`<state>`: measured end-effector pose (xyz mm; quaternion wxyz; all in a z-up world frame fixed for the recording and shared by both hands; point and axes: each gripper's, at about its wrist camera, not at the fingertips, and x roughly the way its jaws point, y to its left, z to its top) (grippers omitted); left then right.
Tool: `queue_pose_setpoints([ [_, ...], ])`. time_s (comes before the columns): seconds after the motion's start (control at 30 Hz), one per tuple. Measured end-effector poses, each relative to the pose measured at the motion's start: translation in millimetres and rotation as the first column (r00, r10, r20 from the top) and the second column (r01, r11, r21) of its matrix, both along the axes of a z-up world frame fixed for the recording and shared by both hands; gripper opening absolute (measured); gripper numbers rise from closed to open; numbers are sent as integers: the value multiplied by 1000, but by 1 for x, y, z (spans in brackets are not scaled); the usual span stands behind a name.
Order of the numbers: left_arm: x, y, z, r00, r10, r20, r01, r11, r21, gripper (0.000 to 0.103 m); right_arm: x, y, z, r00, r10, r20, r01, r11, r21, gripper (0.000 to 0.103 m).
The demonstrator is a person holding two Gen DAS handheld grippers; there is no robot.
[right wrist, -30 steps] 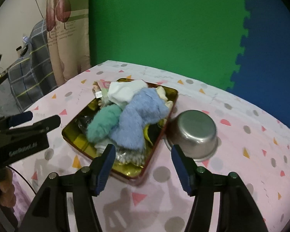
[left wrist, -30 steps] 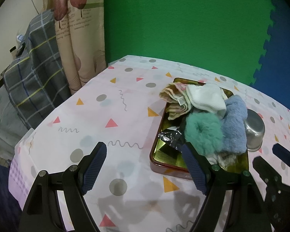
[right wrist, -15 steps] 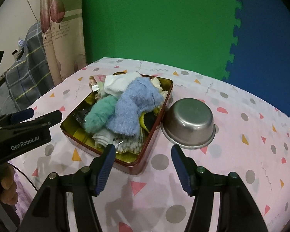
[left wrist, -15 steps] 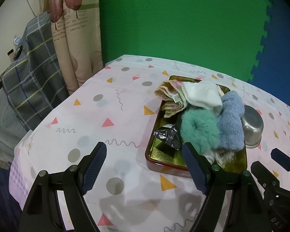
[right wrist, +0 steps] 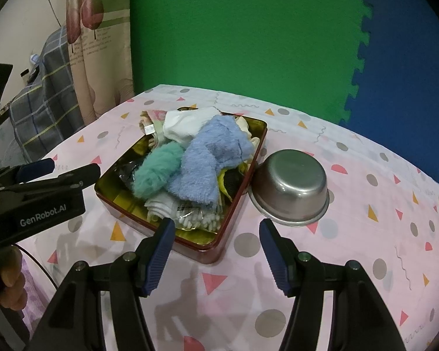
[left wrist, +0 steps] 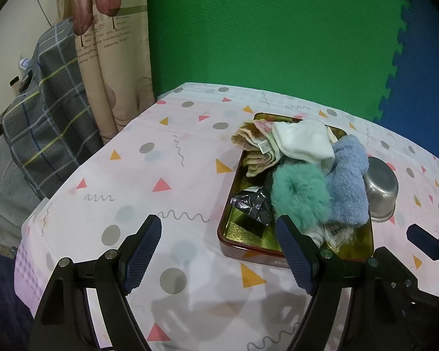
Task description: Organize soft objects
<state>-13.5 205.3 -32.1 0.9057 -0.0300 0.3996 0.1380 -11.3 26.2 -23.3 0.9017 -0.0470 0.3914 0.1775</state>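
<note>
A red-rimmed gold tin tray point(left wrist: 243, 245) point(right wrist: 240, 210) on the table holds a pile of soft things: a green fluffy puff point(left wrist: 300, 194) point(right wrist: 158, 168), a blue fuzzy cloth point(left wrist: 348, 184) point(right wrist: 210, 161), a white sock point(left wrist: 301, 142) point(right wrist: 187, 122) and a folded beige towel point(left wrist: 256, 146). A silver foil packet point(left wrist: 251, 203) and a bag of cotton swabs point(right wrist: 197, 219) also lie in it. My left gripper point(left wrist: 219, 251) is open and empty, above the table in front of the tray's left corner. My right gripper point(right wrist: 215, 251) is open and empty, in front of the tray's near corner.
An upturned steel bowl point(right wrist: 291, 187) point(left wrist: 379, 193) stands just right of the tray. The table has a pink patterned cloth point(left wrist: 131, 169). A plaid-covered object point(left wrist: 44, 122) and a curtain point(left wrist: 111, 58) stand off the left edge. Green and blue foam wall behind.
Both grippers have drawn back and up from the tray, so the tray and bowl look farther away. Both stay open. Nothing in the tray has moved.
</note>
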Motion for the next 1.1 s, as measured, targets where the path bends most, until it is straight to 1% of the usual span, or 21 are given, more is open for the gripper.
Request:
queue_pose_setpoints([
  [1.1, 0, -3, 1, 1000, -10, -1, 10, 1000, 2, 78, -3, 5, -5, 1000, 6, -20, -6, 1000, -4, 61],
])
